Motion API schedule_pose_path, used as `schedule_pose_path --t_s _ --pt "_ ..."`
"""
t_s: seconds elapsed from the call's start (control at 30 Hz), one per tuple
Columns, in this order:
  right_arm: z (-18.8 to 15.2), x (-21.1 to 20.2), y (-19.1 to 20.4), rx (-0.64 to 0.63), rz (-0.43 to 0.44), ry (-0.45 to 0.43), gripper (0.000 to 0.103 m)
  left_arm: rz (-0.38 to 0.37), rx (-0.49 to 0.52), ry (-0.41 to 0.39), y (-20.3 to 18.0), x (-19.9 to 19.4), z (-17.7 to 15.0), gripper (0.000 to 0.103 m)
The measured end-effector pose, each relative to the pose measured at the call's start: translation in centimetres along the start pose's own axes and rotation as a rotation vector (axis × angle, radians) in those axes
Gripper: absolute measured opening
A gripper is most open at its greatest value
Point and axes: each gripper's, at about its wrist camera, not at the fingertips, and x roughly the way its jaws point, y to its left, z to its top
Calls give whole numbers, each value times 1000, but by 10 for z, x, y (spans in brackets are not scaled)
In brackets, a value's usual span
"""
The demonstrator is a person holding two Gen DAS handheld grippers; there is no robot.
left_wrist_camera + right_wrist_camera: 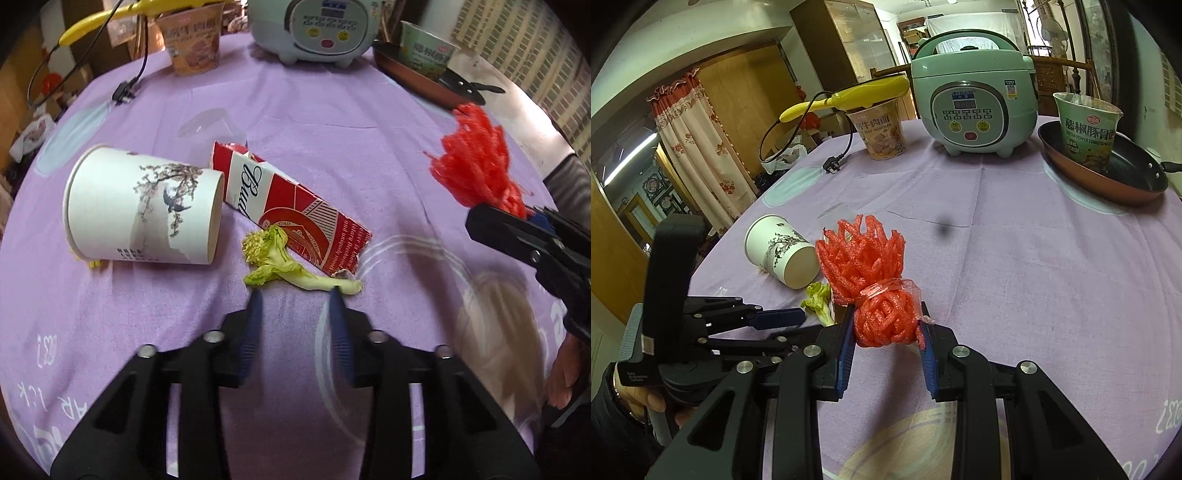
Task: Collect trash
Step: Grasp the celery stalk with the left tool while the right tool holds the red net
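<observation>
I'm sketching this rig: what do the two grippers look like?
Both grippers, left and right, have black angular linkage arms with silver round pivot bolts and blue ridged finger pads. The left one's handle is a black block with a grey ribbed grip.

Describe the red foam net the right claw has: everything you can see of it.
The red foam net is soft mesh sleeve material, bunched into a wad. A clear band cinches its middle, so the upper strands flare out like a tuft. The lower bundle sits squeezed between the right claw and its blue pads, held above the purple tablecloth. Nothing else appears to touch it.
</observation>
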Motion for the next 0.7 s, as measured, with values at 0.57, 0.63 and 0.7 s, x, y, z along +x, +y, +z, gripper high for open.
schedule_pose_path --t_s 0.57,0.63,0.7 --pt "0 -7 1 4 19 -14 32 -23 -190 82 3 5 21 55" --pt "0 -8 0 7 20 -17 32 -24 -193 77 2 1 21 57" --pt "0 -8 0 8 22 -18 32 -13 -190 67 1 -3 20 57"
